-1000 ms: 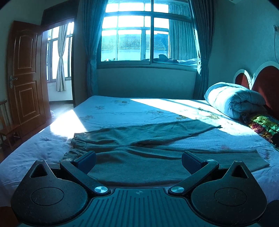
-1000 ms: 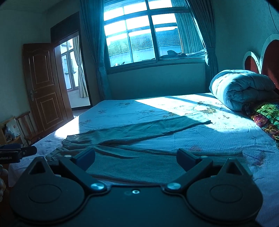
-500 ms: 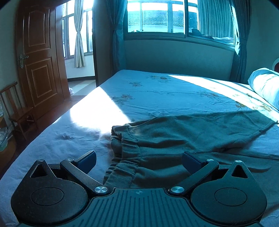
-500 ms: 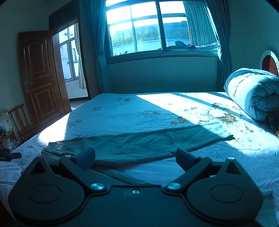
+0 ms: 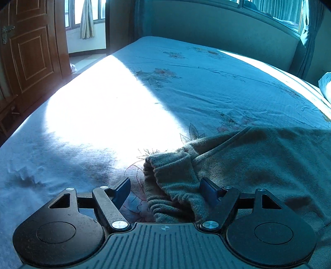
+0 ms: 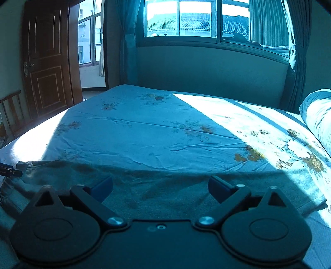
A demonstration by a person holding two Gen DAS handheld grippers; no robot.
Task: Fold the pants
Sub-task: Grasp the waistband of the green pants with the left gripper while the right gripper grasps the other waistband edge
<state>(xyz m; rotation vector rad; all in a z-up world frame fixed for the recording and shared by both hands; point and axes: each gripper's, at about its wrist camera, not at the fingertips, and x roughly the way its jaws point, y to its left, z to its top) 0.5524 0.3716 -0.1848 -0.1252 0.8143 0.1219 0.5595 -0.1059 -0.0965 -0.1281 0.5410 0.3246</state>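
The pants lie spread flat on the bed, near its front edge, a grey-green fleecy fabric stretched sideways across the flowered sheet. Their gathered waistband is bunched in folds toward the bed's left edge, at the border of a bright patch of sunlight. In the right wrist view the same pants run as a long band along the front edge, one leg reaching toward the right edge, where the fabric ends in sunlight.

The left gripper sits low over the waistband with its jaws apart; the ruffled band lies between the two blue fingertips, with the right one touching or nearly touching the cloth and the left one over bare sheet. Nothing is clamped.

The right gripper hangs over the middle of the pants, its jaws wide apart, blue fingertips just above the fabric; whether they touch it cannot be told.

At the bed's right edge lies a rolled blue quilt. Past the far edge stands a wall with a wide window and dark curtains. To the left a brown wooden door stands open, with a wooden chair beside it.
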